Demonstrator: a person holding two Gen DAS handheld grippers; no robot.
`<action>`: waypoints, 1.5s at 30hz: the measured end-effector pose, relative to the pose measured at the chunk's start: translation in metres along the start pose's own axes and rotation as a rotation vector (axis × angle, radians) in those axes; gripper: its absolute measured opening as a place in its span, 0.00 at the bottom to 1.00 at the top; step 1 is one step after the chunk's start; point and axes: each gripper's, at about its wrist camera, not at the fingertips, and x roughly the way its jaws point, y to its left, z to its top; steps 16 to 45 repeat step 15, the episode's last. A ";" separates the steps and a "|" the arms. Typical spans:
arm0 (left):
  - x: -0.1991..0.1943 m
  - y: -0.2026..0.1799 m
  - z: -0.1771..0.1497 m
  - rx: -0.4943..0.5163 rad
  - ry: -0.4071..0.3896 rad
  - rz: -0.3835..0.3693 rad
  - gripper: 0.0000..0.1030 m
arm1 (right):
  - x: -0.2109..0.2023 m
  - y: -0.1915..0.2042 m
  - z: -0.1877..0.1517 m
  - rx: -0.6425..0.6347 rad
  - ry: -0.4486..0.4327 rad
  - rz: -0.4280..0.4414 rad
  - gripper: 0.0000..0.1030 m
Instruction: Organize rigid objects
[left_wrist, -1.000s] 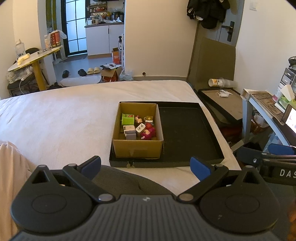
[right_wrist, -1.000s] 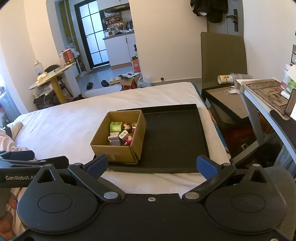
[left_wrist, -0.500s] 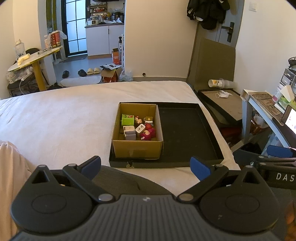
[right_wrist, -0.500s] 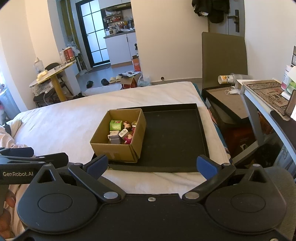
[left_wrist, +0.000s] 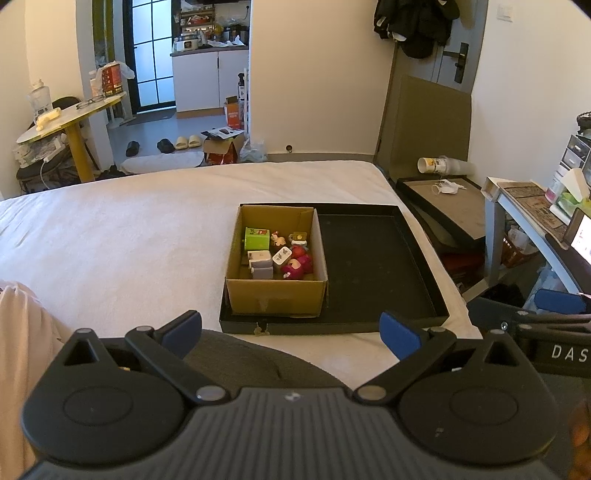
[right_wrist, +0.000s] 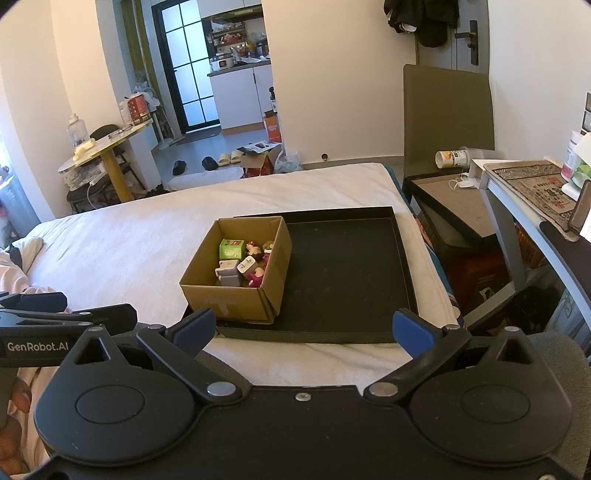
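- Hovering short of the black tray (left_wrist: 369, 321), the left gripper (left_wrist: 290, 326) has its blue-padded jaws spread wide with nothing between them.
- Over on the other side, the right gripper (right_wrist: 303, 326) matches it: jaws wide apart, empty, hanging just in front of the tray's near rim.
- That tray lies flat on the white bed cover (left_wrist: 129, 229), and everything in play sits on or in it.
- Occupying the tray's left half is an open cardboard box (left_wrist: 275, 295), its near wall close against the tray's front rim.
- Inside the box, at the far left, there's a green cube (left_wrist: 256, 238).
- Just nearer than the cube sits a grey and white charger block (left_wrist: 260, 263), with a white plug (left_wrist: 281, 256) right beside it.
- A magenta toy (left_wrist: 295, 267) fills the box's near right corner, with something red (left_wrist: 299, 252) just behind it.
- Against the box's far wall are two small figures (left_wrist: 288, 238); too small to identify.
- The tray's right half (right_wrist: 343, 273) is bare black floor.
- Seen from the right wrist, the left gripper's arm pokes in at the left, well left of the tray, labelled GenRobot.AI.
- Something small hangs off the tray's front rim, below the box; can't tell what it is.
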 end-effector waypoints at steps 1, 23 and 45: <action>0.000 0.000 0.000 0.001 0.000 -0.001 0.99 | 0.000 0.000 0.000 0.002 0.001 -0.002 1.00; 0.000 -0.003 0.000 0.015 -0.005 0.001 0.99 | 0.003 -0.003 -0.001 0.007 0.007 0.004 1.00; 0.000 -0.003 0.000 0.015 -0.005 0.001 0.99 | 0.003 -0.003 -0.001 0.007 0.007 0.004 1.00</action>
